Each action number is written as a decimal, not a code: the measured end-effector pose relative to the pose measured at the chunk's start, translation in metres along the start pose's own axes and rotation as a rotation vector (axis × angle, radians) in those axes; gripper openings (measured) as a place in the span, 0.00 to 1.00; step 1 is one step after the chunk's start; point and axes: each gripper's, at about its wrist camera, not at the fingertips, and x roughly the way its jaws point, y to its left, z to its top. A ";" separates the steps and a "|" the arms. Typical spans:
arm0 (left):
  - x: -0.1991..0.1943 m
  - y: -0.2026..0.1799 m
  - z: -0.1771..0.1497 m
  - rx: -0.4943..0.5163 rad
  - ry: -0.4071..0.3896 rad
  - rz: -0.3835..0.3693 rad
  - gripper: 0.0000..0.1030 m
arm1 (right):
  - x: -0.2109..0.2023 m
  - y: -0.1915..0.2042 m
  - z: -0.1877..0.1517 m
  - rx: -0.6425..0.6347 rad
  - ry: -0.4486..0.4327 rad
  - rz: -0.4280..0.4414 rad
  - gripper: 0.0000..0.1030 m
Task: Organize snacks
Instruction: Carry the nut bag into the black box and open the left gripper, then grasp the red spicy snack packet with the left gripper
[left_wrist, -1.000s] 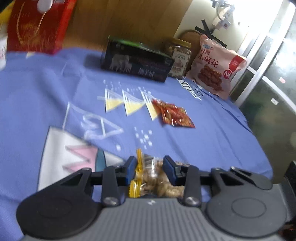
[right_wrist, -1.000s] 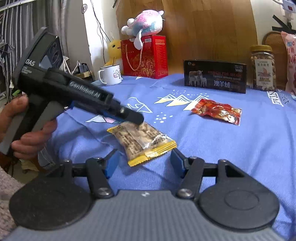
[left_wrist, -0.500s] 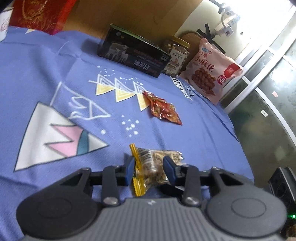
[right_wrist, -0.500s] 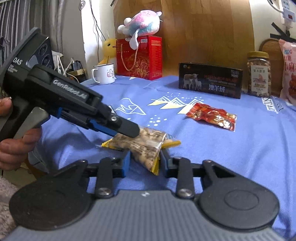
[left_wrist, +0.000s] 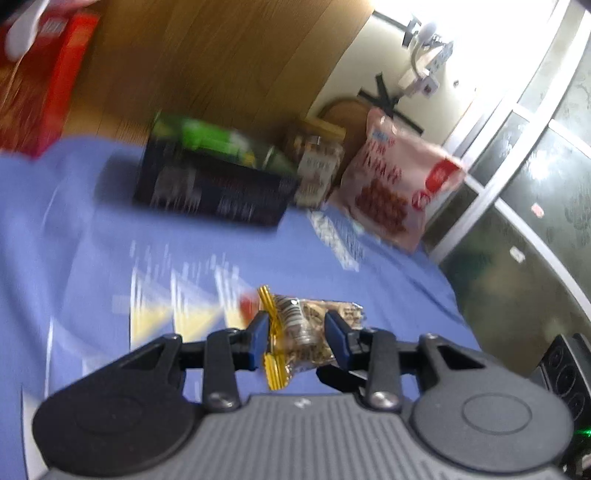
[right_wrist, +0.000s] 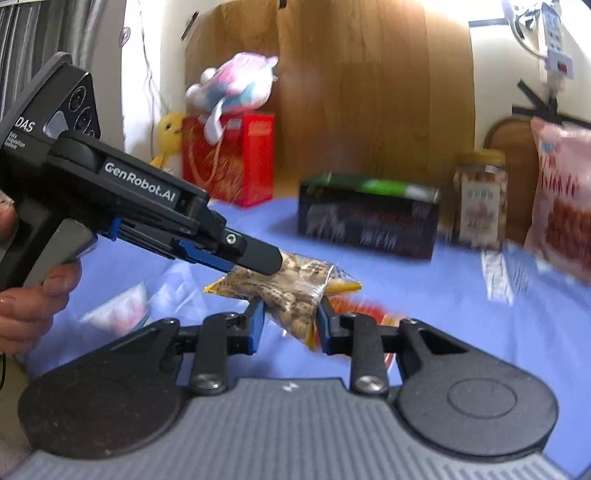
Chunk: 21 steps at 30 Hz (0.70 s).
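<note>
A clear peanut snack packet with yellow ends (left_wrist: 303, 332) (right_wrist: 291, 291) is held in the air above the blue cloth by both grippers. My left gripper (left_wrist: 295, 338) is shut on one end; in the right wrist view its fingers (right_wrist: 258, 256) reach in from the left. My right gripper (right_wrist: 288, 325) is shut on the other end. A red snack packet (right_wrist: 369, 310) lies on the cloth (left_wrist: 74, 258) behind it, mostly hidden.
At the back stand a dark box with a green top (right_wrist: 369, 218), a jar of nuts (right_wrist: 480, 199), a large pink snack bag (right_wrist: 565, 195) and a red gift box (right_wrist: 229, 162) with a plush toy (right_wrist: 232, 85). The view is motion-blurred.
The right gripper closed on the peanut packet, and both grippers lifted it off the cloth and carried it towards the back of the table.
</note>
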 end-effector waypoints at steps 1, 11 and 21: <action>0.004 0.000 0.011 0.006 -0.014 -0.001 0.32 | 0.007 -0.007 0.010 0.000 -0.012 -0.001 0.32; 0.077 0.032 0.124 -0.021 -0.131 0.009 0.32 | 0.108 -0.084 0.089 0.043 -0.063 -0.045 0.31; 0.145 0.054 0.150 0.011 -0.127 0.223 0.35 | 0.187 -0.101 0.095 0.034 0.012 -0.138 0.39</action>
